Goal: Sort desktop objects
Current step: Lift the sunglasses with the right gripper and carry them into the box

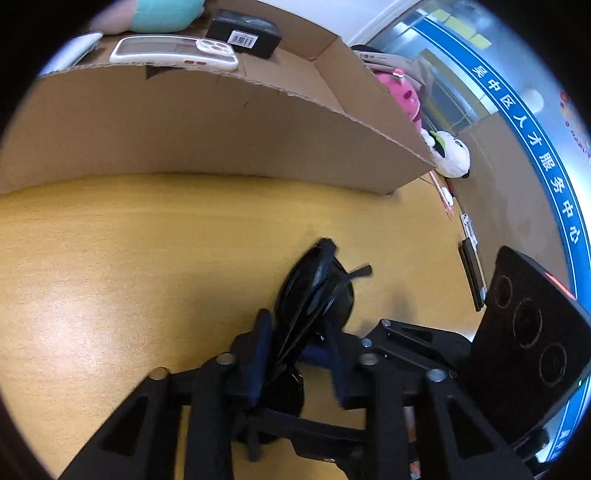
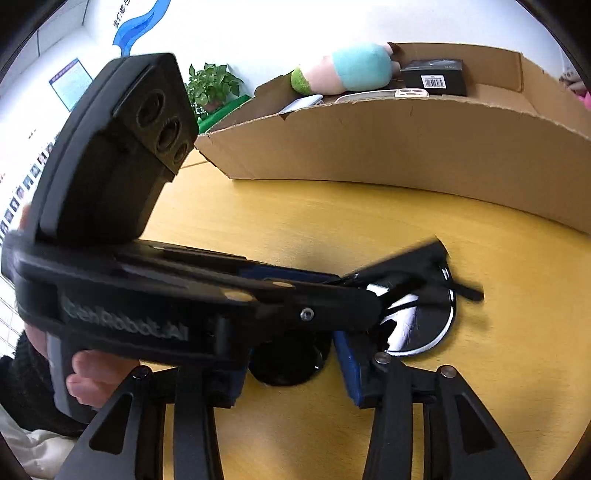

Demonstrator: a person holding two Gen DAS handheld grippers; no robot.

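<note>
A pair of black sunglasses [image 1: 317, 291] is gripped between the blue-padded fingers of my left gripper [image 1: 299, 332], just above the yellow wooden desk [image 1: 129, 258]. In the right wrist view the sunglasses [image 2: 417, 310] show in front of my right gripper [image 2: 291, 369], which is open with its fingers on either side of one dark lens. The left gripper's body [image 2: 147, 295] crosses that view from the left. A cardboard box [image 1: 221, 122] stands behind, holding a white-cased phone [image 1: 173, 51], a black carton [image 1: 245, 33] and a plush toy [image 2: 351, 68].
To the right of the box lie a pink plush [image 1: 402, 96], a panda plush [image 1: 450, 155], pens [image 1: 443, 195] and a dark flat object [image 1: 472, 273]. The right gripper's body [image 1: 532, 332] shows at the right. A potted plant [image 2: 210, 86] stands behind the box.
</note>
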